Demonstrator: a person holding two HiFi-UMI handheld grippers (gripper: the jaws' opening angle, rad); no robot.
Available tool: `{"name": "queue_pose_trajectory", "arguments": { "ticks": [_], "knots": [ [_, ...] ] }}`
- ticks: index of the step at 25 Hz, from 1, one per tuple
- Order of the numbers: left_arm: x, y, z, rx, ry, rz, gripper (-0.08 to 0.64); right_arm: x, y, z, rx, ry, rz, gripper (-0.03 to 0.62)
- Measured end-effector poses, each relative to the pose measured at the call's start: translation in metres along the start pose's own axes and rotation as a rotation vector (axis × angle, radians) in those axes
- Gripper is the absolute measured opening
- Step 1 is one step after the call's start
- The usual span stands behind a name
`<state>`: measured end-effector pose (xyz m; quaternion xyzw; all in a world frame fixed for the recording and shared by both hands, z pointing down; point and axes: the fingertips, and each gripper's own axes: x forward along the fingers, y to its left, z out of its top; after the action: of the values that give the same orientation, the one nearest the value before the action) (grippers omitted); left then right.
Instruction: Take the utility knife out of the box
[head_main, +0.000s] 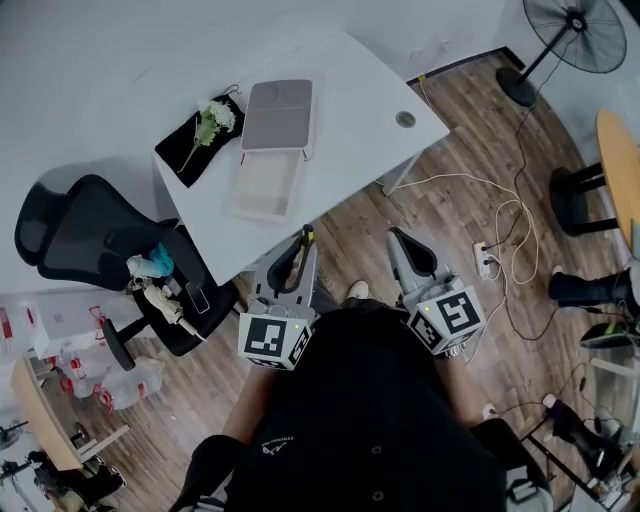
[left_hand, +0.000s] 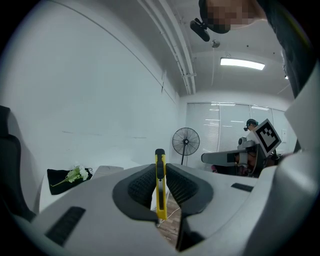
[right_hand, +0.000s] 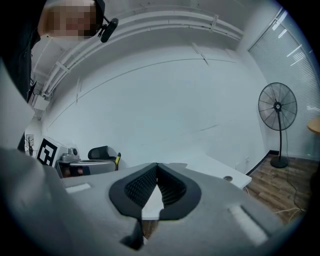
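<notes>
A yellow utility knife (left_hand: 160, 186) stands upright between the pads of my left gripper (left_hand: 160, 172), which is shut on it. In the head view that gripper (head_main: 303, 240) is held just off the near edge of the white table (head_main: 350, 100), with the knife (head_main: 307, 237) at its tip. The box (head_main: 265, 185) lies open on the table, its grey lid (head_main: 278, 115) folded back behind it. My right gripper (head_main: 398, 241) hangs beside the left one, off the table. Its jaws (right_hand: 157, 170) meet at the tips with nothing between them.
A white flower on a black cloth (head_main: 208, 126) lies at the table's left end. A black office chair (head_main: 90, 235) with items on its seat stands left of me. A floor fan (head_main: 575, 35) and cables with a power strip (head_main: 485, 260) are to the right.
</notes>
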<state>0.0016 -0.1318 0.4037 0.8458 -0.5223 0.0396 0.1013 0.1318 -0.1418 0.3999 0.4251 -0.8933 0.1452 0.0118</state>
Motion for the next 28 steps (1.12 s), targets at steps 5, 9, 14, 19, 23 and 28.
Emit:
{"name": "queue_pose_trajectory", "arguments": {
  "ticks": [5,9,14,19,23,28],
  "knots": [
    [0.0,-0.006,0.009,-0.014,-0.024,-0.015,0.061,-0.004,0.005,0.003,-0.013,-0.012,0.001,0.005],
    [0.0,-0.006,0.016,-0.01,-0.047,-0.006,0.061,-0.007,0.006,0.012,-0.016,-0.041,0.004,0.005],
    [0.002,-0.003,0.041,0.032,-0.087,0.004,0.061,-0.009,0.002,0.036,-0.052,-0.082,-0.007,0.005],
    [0.006,-0.002,0.072,0.093,-0.13,0.005,0.061,-0.012,0.0,0.065,-0.113,-0.124,-0.011,0.005],
    [0.008,-0.003,0.1,0.091,-0.192,-0.016,0.061,-0.009,-0.001,0.084,-0.183,-0.123,-0.016,0.005],
    [0.014,-0.006,0.132,0.111,-0.251,-0.043,0.061,-0.008,0.002,0.111,-0.231,-0.154,0.007,0.005]
  ]
}}
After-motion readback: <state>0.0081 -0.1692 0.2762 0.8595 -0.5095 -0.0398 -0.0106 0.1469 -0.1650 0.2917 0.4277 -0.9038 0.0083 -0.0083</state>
